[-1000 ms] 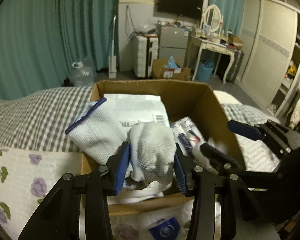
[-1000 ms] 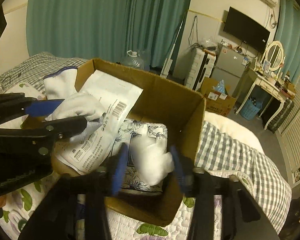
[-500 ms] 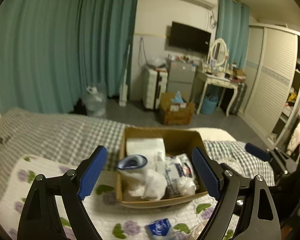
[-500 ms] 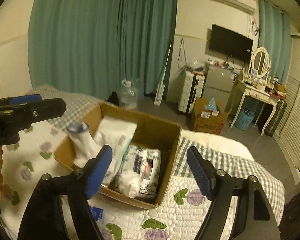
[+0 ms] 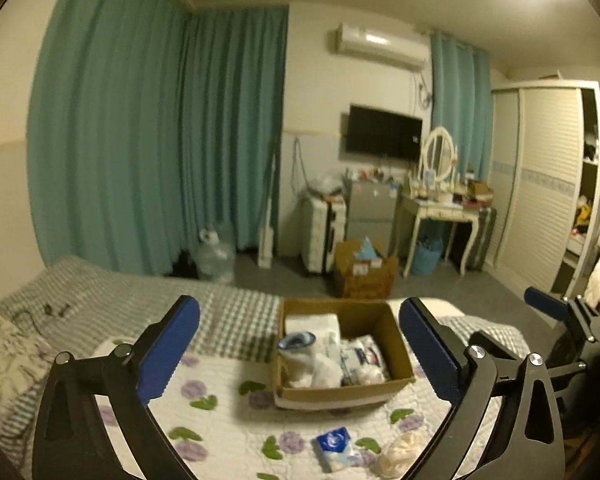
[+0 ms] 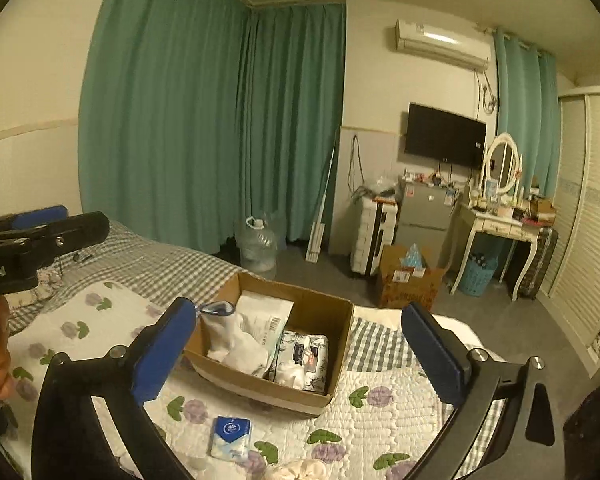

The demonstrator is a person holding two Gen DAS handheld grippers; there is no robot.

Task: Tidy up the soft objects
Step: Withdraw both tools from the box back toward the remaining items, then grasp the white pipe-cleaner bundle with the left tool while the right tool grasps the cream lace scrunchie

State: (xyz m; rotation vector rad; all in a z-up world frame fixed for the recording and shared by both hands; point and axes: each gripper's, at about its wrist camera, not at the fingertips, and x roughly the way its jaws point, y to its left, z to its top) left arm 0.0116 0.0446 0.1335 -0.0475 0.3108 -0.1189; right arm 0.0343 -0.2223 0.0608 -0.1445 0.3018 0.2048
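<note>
An open cardboard box (image 5: 396,330) (image 6: 336,344) sits on the flowered quilt. In it lie a white glove with a blue cuff (image 5: 300,350) (image 6: 228,330), a white mailer bag (image 6: 266,318), a floral pack (image 6: 304,354) and a small white bundle (image 5: 368,376). A blue tissue pack (image 5: 334,446) (image 6: 231,436) and a cream soft ball (image 5: 400,456) (image 6: 300,470) lie on the quilt in front of the box. My left gripper (image 5: 300,354) and right gripper (image 6: 300,354) are both open and empty, held high and back from the box.
The bed has a grey checked blanket (image 5: 140,304) behind the quilt (image 6: 380,420). Past the bed's far edge stand a water jug (image 6: 258,246), a second cardboard box (image 6: 410,280), a suitcase and a dressing table (image 6: 500,228). Each gripper shows at the edge of the other's view.
Both grippers opened, letting the glove and the white bundle drop into the box, then pulled up and back away from it. The box now looks small and far.
</note>
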